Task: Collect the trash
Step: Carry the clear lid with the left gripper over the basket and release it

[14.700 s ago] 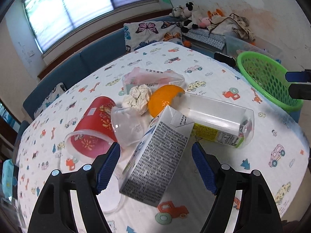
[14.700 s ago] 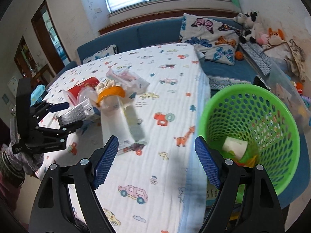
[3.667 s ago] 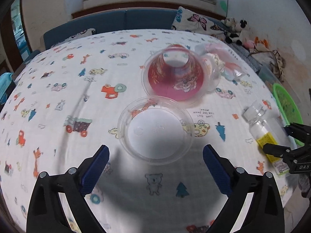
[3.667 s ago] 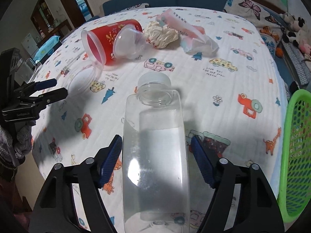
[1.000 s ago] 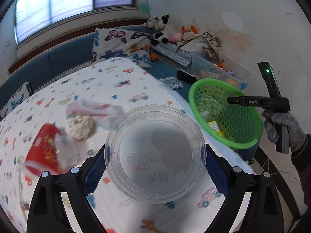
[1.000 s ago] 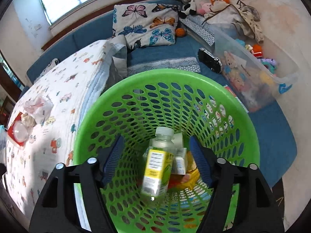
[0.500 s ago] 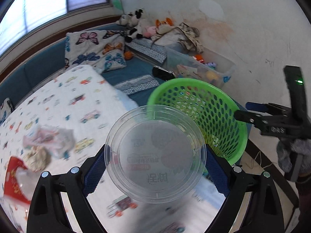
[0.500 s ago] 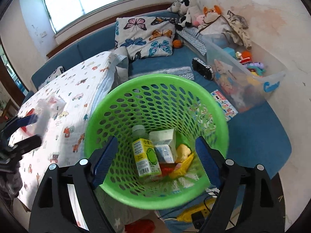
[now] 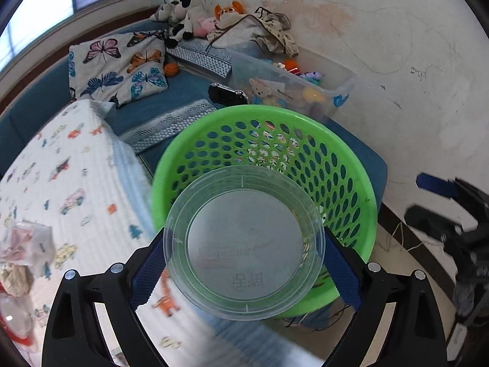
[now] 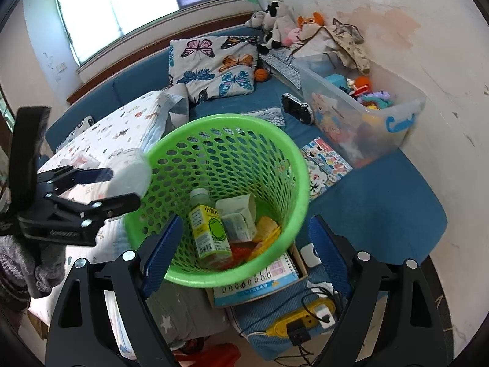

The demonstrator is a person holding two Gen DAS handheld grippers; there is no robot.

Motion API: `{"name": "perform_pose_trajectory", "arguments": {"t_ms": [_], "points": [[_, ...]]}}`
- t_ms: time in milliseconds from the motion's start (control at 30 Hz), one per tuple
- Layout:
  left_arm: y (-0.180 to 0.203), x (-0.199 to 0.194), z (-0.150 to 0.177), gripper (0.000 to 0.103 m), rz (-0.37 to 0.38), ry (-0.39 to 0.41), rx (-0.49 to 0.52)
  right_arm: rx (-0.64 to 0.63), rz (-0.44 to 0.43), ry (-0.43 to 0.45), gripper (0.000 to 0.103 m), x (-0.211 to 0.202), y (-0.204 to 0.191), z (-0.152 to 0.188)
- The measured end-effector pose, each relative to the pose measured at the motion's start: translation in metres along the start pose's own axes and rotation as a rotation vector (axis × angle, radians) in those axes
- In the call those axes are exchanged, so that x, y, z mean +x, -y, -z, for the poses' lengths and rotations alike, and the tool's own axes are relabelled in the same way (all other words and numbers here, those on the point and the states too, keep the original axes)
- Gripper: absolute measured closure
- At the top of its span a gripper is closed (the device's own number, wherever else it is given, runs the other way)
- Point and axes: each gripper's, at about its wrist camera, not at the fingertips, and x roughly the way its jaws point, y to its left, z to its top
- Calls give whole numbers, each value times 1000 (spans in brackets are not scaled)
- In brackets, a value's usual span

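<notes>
My left gripper (image 9: 243,263) is shut on a clear round plastic lid (image 9: 244,241) and holds it at the near rim of the green mesh basket (image 9: 351,183). In the right wrist view the left gripper (image 10: 120,185) with the lid (image 10: 130,172) sits at the left rim of the basket (image 10: 287,159). The basket holds a bottle with a yellow-green label (image 10: 207,223), a white carton (image 10: 237,214) and orange scraps. My right gripper (image 10: 243,250) is open and empty, above the basket's near side.
The table with the cartoon-print cloth (image 9: 61,183) lies left of the basket and carries a pink plastic bag (image 9: 24,241), crumpled paper (image 9: 15,278) and a red cup (image 9: 12,321). A clear toy bin (image 10: 366,116), a blue sofa, a notebook and a yellow power strip (image 10: 302,321) surround the basket.
My left gripper has carried the lid from over the table to the basket's rim. My right gripper has drawn back from the basket, open, with the bottle left inside.
</notes>
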Motion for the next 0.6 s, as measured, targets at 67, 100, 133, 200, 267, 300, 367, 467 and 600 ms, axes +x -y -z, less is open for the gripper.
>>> {"name": "perform_pose_trajectory", "arguments": {"t_ms": [67, 100, 133, 200, 267, 300, 367, 467, 600], "points": [[4, 5, -4, 12, 9, -5, -6, 9, -4, 2, 19, -2, 2, 2], [6, 7, -5, 12, 12, -6, -8, 12, -4, 3, 19, -3, 3, 3], [8, 9, -6, 12, 22, -8, -12, 14, -5, 4, 19, -4, 5, 4], [9, 11, -6, 12, 54, -8, -26, 17, -7, 5, 19, -4, 5, 5], [11, 12, -6, 11, 76, -8, -38, 22, -13, 4, 19, -5, 5, 6], [11, 11, -6, 10, 88, -3, -43, 24, -17, 5, 19, -5, 5, 7], [9, 10, -4, 9, 106, 3, -50, 28, -22, 8, 19, -5, 5, 6], [3, 6, 0, 9, 125, 8, -70, 30, -29, 6, 19, -3, 4, 6], [-7, -1, 7, 9, 122, 16, -95, 20, -37, 7, 19, -4, -2, 6]]}}
